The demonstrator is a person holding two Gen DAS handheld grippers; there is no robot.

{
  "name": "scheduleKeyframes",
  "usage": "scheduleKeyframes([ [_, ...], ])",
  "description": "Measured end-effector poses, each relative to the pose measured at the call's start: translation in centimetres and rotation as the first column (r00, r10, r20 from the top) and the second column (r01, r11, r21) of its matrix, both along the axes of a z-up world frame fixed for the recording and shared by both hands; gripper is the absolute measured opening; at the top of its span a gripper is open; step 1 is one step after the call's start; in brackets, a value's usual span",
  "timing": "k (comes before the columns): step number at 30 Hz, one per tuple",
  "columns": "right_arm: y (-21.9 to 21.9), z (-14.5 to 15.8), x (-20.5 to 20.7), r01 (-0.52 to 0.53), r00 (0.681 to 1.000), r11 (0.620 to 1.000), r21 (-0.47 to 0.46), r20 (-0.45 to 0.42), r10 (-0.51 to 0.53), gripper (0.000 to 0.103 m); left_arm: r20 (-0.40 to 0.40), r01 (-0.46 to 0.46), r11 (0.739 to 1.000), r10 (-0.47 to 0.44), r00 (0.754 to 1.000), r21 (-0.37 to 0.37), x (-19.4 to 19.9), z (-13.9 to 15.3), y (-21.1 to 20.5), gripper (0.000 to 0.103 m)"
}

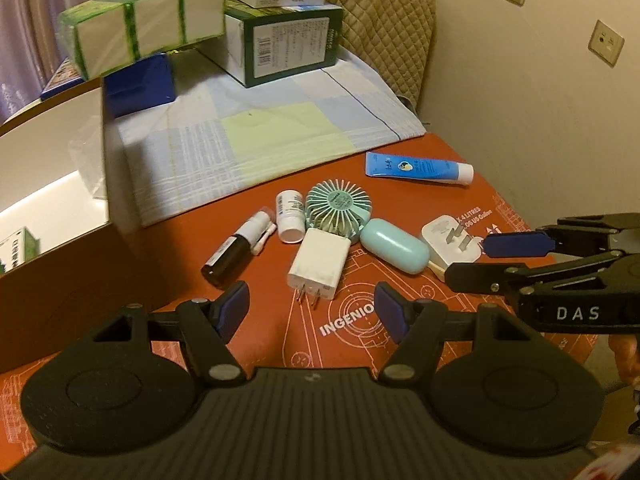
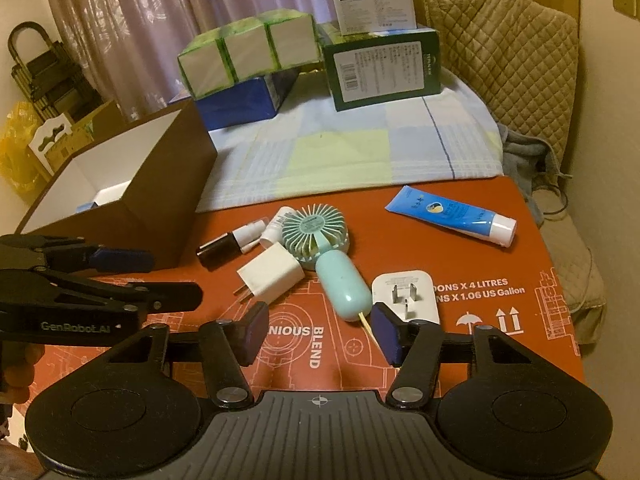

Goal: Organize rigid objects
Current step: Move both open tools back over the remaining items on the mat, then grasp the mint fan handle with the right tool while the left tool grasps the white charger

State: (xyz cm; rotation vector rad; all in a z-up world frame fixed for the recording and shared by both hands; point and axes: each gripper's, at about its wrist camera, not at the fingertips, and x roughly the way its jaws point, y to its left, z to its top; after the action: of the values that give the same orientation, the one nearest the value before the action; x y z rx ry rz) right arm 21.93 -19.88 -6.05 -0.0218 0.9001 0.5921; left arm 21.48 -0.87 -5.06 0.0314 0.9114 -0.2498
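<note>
Both hand-held grippers, left (image 1: 310,312) and right (image 2: 320,332), hover open and empty over the table (image 2: 520,340), where fan (image 2: 320,240), chargers and bottles lie clustered beside the box (image 2: 132,208), probably their destination.

A home room: curtains (image 2: 120,20), quilted chair (image 2: 500,60), stacked tissue packs (image 2: 248,52).

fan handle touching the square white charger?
Touching. Right wrist view: the mint fan handle lies against the white charger edge, no red mat visible between them.
</note>
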Motion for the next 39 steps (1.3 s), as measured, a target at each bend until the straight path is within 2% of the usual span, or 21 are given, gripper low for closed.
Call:
scheduleKeyframes([
  [13, 2.1, -2.5, 3.0, -0.054, 0.998, 0.997, -0.056, 0.016, 0.055, 0.037, -0.036, 0.081, 0.995, -0.080, 0.996, 0.052, 4.0, -3.5, -1.4, 0.064],
  [23, 3.4, -4.5, 5.5, -0.090, 0.996, 0.988, -0.124, 0.004, 0.091, 0.035, -0.077, 0.117, 0.989, -0.110, 0.991, 0.091, 6.3, -5.9, -1.8, 0.059],
  [29, 4.1, -5.3, 6.6, -0.116, 0.993, 0.981, -0.156, -0.001, 0.117, 0.035, -0.092, 0.141, 0.985, -0.132, 0.987, 0.096, 7.4, -6.6, -1.6, 0.053],
  [34, 4.7, -6.0, 7.4, -0.128, 0.992, 0.977, -0.170, -0.016, 0.127, 0.035, -0.089, 0.175, 0.981, -0.167, 0.982, 0.081, 7.6, -6.9, -1.7, 0.035],
  [39, 5.1, -6.1, 7.4, -0.123, 0.992, 0.977, -0.175, -0.031, 0.119, 0.032, -0.084, 0.183, 0.980, -0.177, 0.981, 0.080, 7.2, -6.9, -1.6, 0.035],
])
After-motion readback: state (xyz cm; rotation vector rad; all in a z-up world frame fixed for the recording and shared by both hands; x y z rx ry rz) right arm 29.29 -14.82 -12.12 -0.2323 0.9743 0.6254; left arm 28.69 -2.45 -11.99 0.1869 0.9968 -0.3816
